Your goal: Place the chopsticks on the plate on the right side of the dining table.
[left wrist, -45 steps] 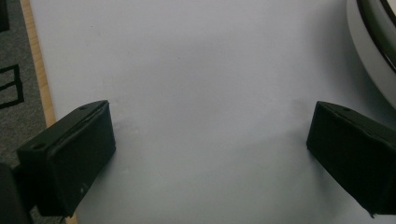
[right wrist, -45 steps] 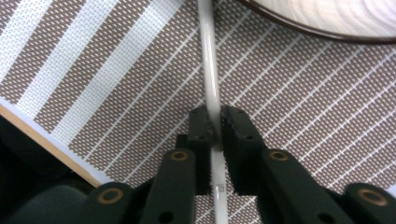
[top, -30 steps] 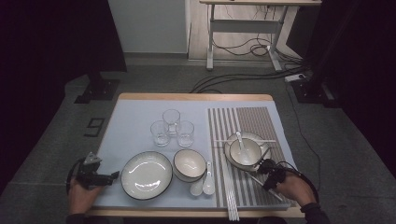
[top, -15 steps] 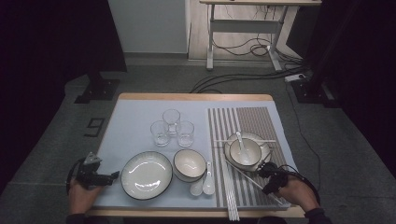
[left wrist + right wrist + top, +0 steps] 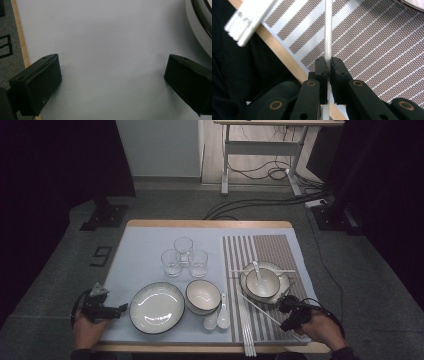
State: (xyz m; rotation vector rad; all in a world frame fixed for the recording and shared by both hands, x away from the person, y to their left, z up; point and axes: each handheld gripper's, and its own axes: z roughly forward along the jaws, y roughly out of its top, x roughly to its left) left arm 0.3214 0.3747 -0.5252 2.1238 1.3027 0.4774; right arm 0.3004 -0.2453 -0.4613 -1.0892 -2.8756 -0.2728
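Observation:
My right gripper hovers over the front right of the striped mat, shut on one white chopstick. In the right gripper view the chopstick runs straight out from between the pressed jaws of the right gripper, above the mat. My left gripper rests at the table's front left, beside the large white plate. Its jaws stand wide open over the pale cloth with nothing between them, and the plate's rim shows at the upper right.
A bundle of white chopsticks lies along the mat and juts past the front edge. A bowl with a spoon sits on a plate. Nearby are an empty bowl, two spoons and three glasses.
The right gripper has risen slightly with the chopstick still pinched in it. The left gripper has kept still.

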